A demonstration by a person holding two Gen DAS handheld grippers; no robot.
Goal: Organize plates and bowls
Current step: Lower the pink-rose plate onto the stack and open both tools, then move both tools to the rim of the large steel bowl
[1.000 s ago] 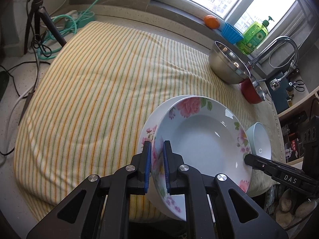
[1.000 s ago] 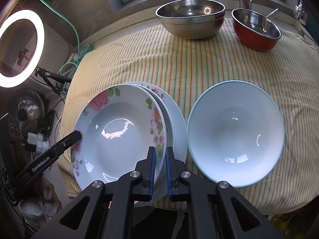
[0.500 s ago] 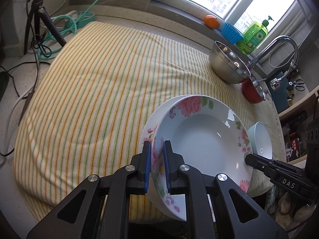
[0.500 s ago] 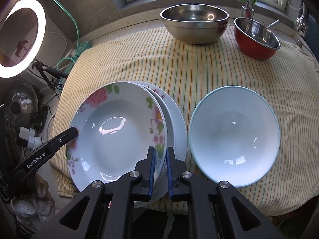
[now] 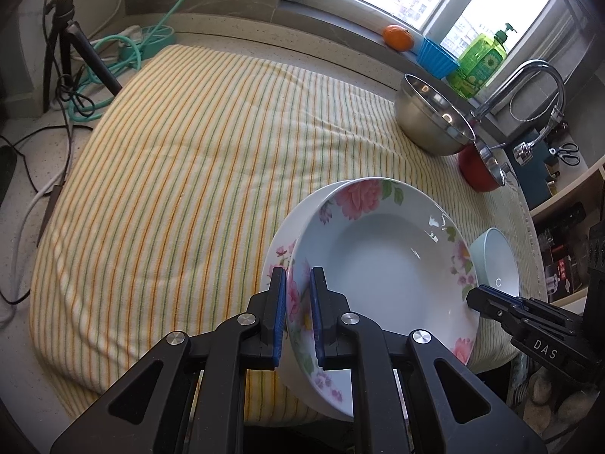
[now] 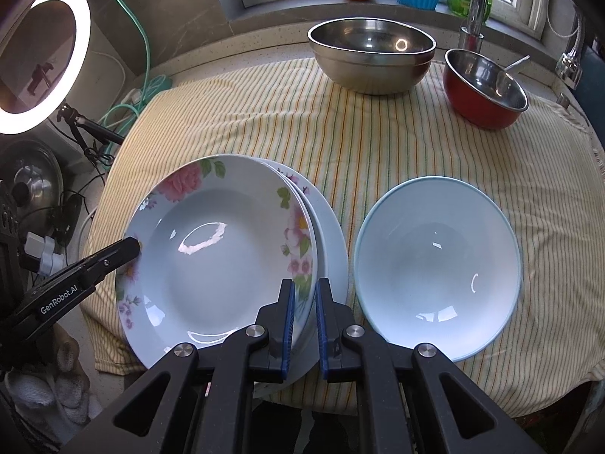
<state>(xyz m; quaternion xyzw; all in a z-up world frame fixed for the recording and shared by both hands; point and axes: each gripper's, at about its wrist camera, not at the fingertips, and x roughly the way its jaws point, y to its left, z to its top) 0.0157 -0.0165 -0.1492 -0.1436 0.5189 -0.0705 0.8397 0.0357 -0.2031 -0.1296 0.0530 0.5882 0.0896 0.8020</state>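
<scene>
my left gripper (image 5: 297,316) and my right gripper (image 6: 302,319) are each clamped on opposite rims of the floral plate (image 6: 223,261), held tilted just above a second plate (image 6: 332,242) near the striped cloth's (image 5: 181,174) front edge. the pale blue bowl (image 6: 438,268) sits just beside them.

Floral deep plate (image 5: 382,265), near right: rim clamped between the blue pads of the left gripper (image 5: 297,316); right gripper (image 5: 491,302) touches its right rim. Second floral plate (image 5: 278,261) beneath, on striped cloth (image 5: 189,174). Pale blue bowl (image 5: 497,261) just right. Steel bowl (image 5: 431,121) and red bowl (image 5: 480,170) far right. On the sill: orange (image 5: 397,37), blue cup (image 5: 435,57), green soap bottle (image 5: 478,62).
</scene>
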